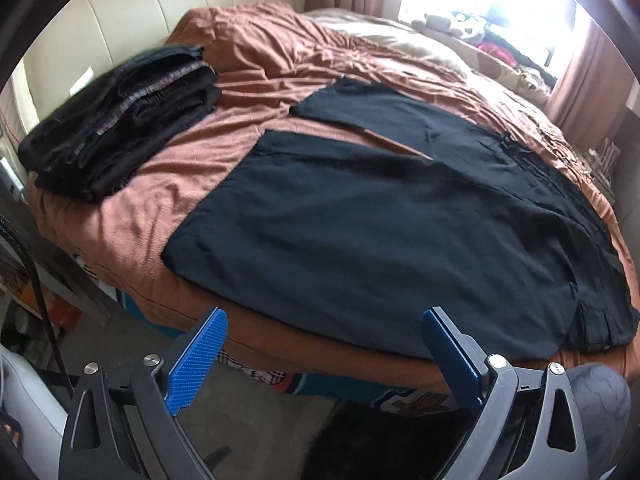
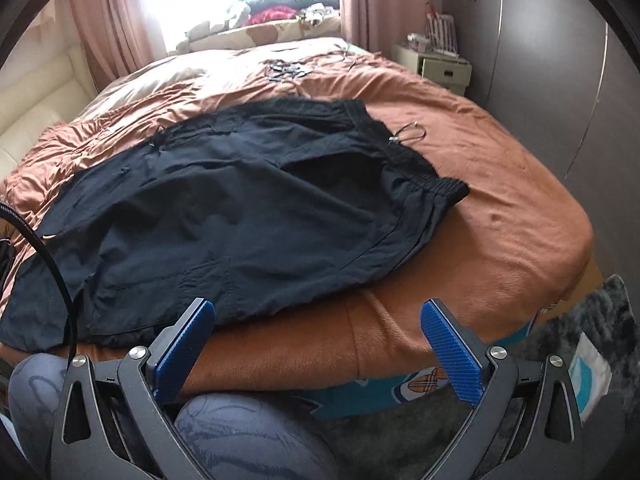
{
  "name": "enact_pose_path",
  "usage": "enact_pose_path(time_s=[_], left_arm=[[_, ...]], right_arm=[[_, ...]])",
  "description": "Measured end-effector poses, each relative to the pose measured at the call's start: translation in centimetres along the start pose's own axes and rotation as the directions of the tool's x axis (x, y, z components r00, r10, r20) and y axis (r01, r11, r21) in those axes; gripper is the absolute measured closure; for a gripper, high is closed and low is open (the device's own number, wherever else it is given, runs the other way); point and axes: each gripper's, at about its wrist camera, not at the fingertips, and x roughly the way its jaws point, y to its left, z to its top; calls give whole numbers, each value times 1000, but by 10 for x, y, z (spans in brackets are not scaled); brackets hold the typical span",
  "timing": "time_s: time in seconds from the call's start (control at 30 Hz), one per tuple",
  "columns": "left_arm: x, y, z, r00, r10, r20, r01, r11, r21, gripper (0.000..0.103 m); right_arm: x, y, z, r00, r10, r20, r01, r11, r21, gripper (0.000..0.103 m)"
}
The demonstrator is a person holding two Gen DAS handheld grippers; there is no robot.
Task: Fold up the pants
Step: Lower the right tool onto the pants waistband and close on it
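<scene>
**Pants laid flat, both claws waiting at the bed's edge**

The black pants (image 1: pixel 360 216) lie spread on the rust-brown bed (image 2: pixel 500 184), legs apart toward the headboard side and waistband (image 2: pixel 420 168) toward the wardrobe side, likely flattened so a clean fold is possible. The left claw (image 1: pixel 324 356) hangs spread and empty off the near edge; the right claw (image 2: pixel 316 348) is likewise spread, gripping nothing. A stack of folded dark clothes (image 1: pixel 120 120) sits well apart, probably finished pieces kept clear.
</scene>
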Motion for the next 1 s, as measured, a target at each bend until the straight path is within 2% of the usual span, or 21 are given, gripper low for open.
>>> enact_pose_path(time_s=[0.13,0.23,0.37,0.5,0.53,0.6,0.67,0.77,0.83,0.87,0.93,1.0], left_arm=[[13,-2,5,999,-12,-36,11,1000,-17,1],[23,-4,7,996,-31,-85,28,999,-38,1],[22,-6,4,996,-75,-50,72,996,-47,1],[17,-3,6,998,-68,-12,67,995,-75,1],[17,-1,7,998,-64,-11,63,995,-82,3],[17,4,8,997,-81,-10,79,991,-104,19],[19,9,8,997,-71,-25,67,990,-121,21],[17,17,5,997,-69,-26,65,988,-139,25],[14,23,3,997,-71,-19,68,986,-155,25],[14,27,2,997,-70,-19,66,984,-165,27],[16,34,0,997,-67,-29,61,981,-183,39],[18,43,-3,997,-70,-38,60,974,-217,47]], right_arm=[[10,2,11,1000,19,14,-19,1000,15,0],[20,-4,14,997,68,35,-70,996,47,0],[44,-17,19,995,98,15,-99,992,77,0],[58,-30,23,996,82,26,-84,989,121,0],[62,-33,24,996,81,30,-84,990,117,0],[67,-38,24,997,74,28,-77,992,99,0],[74,-45,24,995,98,16,-99,990,103,0],[87,-67,27,989,148,-10,-143,969,199,0],[90,-83,29,984,175,14,-173,952,252,1],[91,-90,30,983,183,28,-183,944,274,5],[99,-106,32,973,226,42,-227,918,325,28],[111,-118,38,960,276,37,-270,887,376,36]])
